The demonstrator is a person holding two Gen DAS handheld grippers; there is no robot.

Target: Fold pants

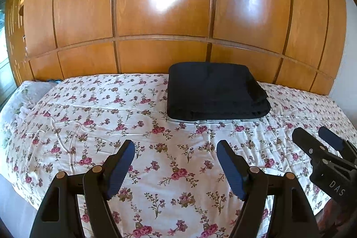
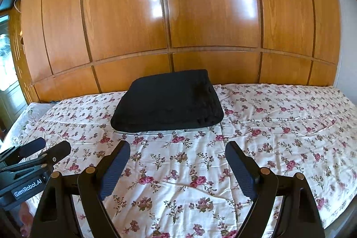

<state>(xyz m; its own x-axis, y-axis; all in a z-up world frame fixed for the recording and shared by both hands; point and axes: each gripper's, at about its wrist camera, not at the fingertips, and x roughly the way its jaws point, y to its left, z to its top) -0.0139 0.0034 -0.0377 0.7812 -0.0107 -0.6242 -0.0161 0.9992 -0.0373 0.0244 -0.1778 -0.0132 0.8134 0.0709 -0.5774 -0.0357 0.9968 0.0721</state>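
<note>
The pants (image 1: 214,90) lie as a compact black rectangle on the bed (image 1: 89,117), ahead of both grippers and near the wooden wardrobe (image 1: 160,15) that rises behind the mattress. Several layers show stacked along the bundle's right edge, and the near edge looks straight and tidy. A thin pale sheet or board peeks out from under the bundle's near edge; what it is I cannot tell.

Judging by this neat shape, the folding looks finished or nearly so, and the step in hand seems to be drawing away from the bundle. If anything is left, the next move calls for little more than pressing the top flat or squaring the layered right edge, reaching forward without dragging the floral bedspread.

The left gripper (image 1: 176,167) hovers over the bedspread short of the pants, its blue pads spread wide, grasping nothing. The right gripper (image 2: 178,171) sits beside it to the right, likewise released, jaws wide apart, with only flowered cloth showing between them and no contact with the pants
</note>
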